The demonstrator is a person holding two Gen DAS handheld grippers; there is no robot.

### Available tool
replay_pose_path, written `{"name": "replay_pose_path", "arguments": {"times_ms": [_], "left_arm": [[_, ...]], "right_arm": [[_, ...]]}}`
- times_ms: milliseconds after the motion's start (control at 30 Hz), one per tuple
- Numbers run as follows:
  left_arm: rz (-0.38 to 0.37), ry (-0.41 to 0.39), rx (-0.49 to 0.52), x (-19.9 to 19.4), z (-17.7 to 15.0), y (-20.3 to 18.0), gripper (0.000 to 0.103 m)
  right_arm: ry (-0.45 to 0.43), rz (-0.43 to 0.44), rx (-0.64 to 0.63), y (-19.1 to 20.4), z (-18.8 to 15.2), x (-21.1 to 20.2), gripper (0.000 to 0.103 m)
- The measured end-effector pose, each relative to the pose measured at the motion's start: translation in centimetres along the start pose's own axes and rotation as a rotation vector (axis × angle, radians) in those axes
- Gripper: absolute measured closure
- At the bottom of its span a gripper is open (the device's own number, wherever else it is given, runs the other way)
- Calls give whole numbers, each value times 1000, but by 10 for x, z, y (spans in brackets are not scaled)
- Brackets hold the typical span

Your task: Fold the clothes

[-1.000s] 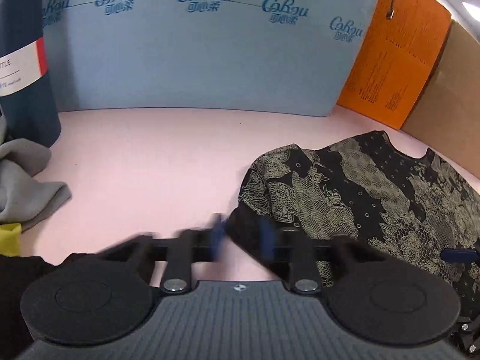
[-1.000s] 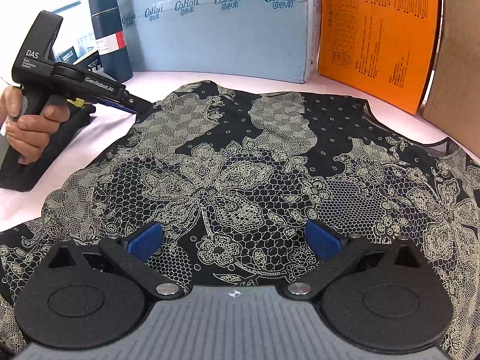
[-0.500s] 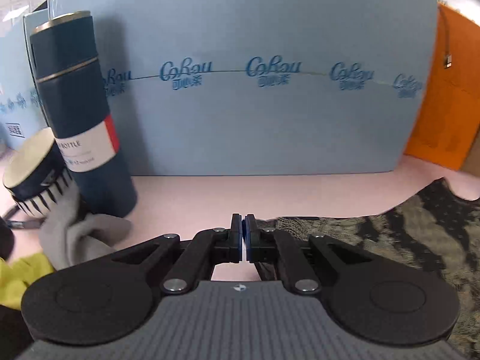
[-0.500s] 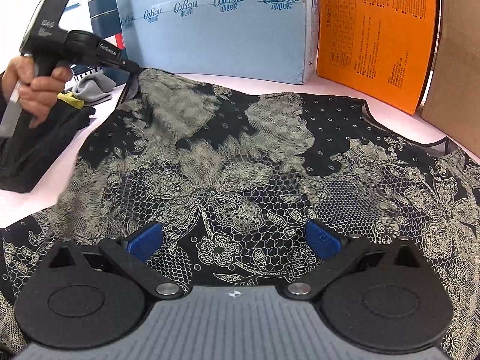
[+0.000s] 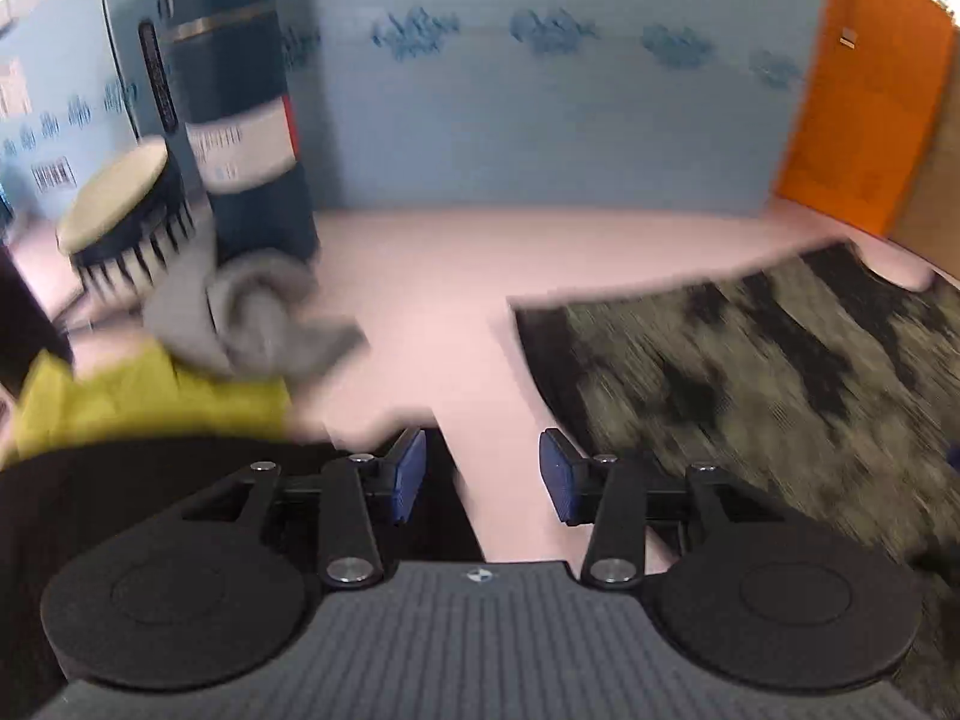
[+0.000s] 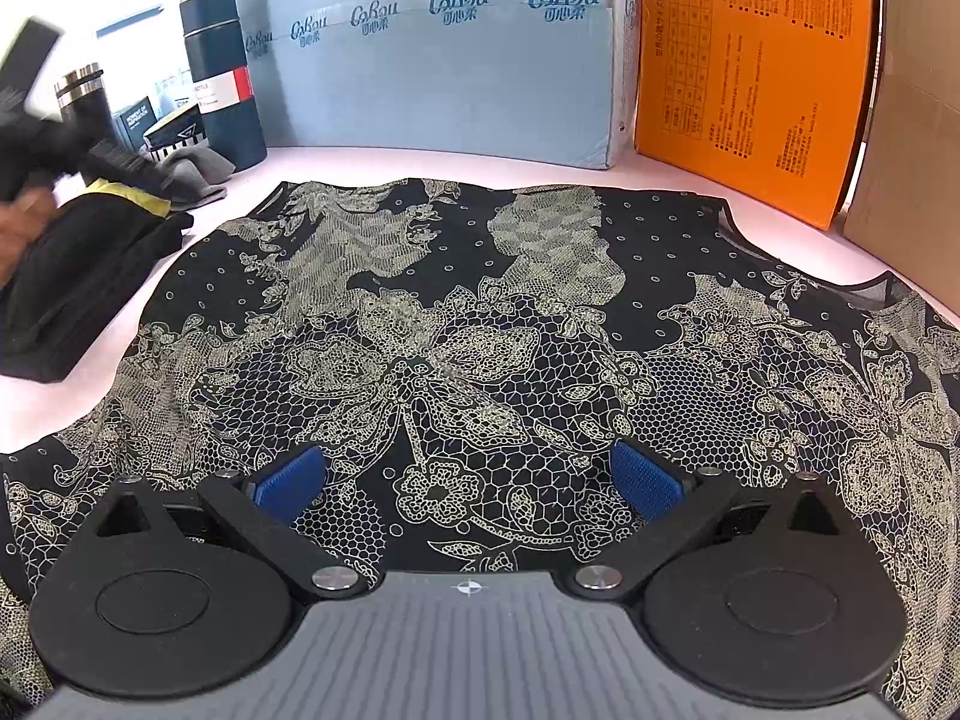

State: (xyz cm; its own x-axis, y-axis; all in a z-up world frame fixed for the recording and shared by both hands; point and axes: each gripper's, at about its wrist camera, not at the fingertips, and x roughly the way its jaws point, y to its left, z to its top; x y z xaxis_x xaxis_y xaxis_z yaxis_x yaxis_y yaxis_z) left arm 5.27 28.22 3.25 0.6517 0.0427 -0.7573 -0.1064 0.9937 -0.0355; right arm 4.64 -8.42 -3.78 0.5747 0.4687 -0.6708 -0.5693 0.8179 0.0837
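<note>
**Inspector:** Starting at your left. Your left tongs (image 5: 482, 476) are opening, with nothing between the pads; only bare pink worktop (image 5: 420, 276) shows in the gap. Beyond them lies a pile of other clothes: a black item (image 6: 78, 294), a yellow one (image 5: 150, 402) and a grey one (image 5: 252, 318), with a dark bottle (image 6: 222, 72) behind.

**Operator:** And the garment itself?

**Inspector:** The black lace-print top (image 6: 480, 330) lies spread nearly flat across the middle of the worktop, its far edge near the blue box (image 6: 450, 60) and the orange box (image 6: 750, 72). The left-hand far corner lies flat and free of your tongs.

**Operator:** The right side?

**Inspector:** Your right tongs (image 6: 468, 477) stand wide apart above the near part of the cloth, gripping nothing. Whether the pads touch the fabric, I cannot tell.

**Operator:** Progress?

**Inspector:** In my judgement, early. The top looks laid out and smoothed, but I see no fold in it. Every fold remains to be done, and the side pile appears unfolded too.
</note>
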Motion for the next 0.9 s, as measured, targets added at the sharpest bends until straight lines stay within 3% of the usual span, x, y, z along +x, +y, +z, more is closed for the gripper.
{"name": "replay_pose_path", "arguments": {"times_ms": [133, 167, 200, 300, 400, 467, 600, 667, 767, 800, 900], "left_arm": [[-45, 23, 28, -2, -15, -27, 66], [-32, 23, 35, 1, -16, -35, 86], [-35, 26, 36, 4, -14, -45, 99], [-73, 25, 49, 13, -5, -76, 100], [-96, -14, 169, 17, 1, -118, 99], [-84, -33, 265, 19, -2, -145, 98], [11, -147, 474, 6, -21, -181, 92], [-45, -194, 441, -11, -27, -173, 87], [-84, -203, 288, -30, -31, -139, 68], [-75, -176, 239, -31, -33, -127, 63], [-24, -62, 106, -26, -39, -95, 63]], "right_arm": [[-8, -5, 2, 1, -1, 0, 0], [-10, -6, 2, 2, -1, 0, 0], [-11, -7, 2, 2, -1, 0, 0], [-13, -6, 1, 1, -2, 0, 0], [-14, -6, 1, 2, -2, 0, 0], [-16, -6, 0, 1, -2, -1, 0], [-18, -4, -2, 1, -3, -1, 0], [-19, -2, -4, 1, -3, -1, 0], [-20, 1, -6, 0, -3, -2, 0], [-20, 2, -6, 0, -3, -2, 0], [13, 1, -9, 0, 3, -2, 0]]}}
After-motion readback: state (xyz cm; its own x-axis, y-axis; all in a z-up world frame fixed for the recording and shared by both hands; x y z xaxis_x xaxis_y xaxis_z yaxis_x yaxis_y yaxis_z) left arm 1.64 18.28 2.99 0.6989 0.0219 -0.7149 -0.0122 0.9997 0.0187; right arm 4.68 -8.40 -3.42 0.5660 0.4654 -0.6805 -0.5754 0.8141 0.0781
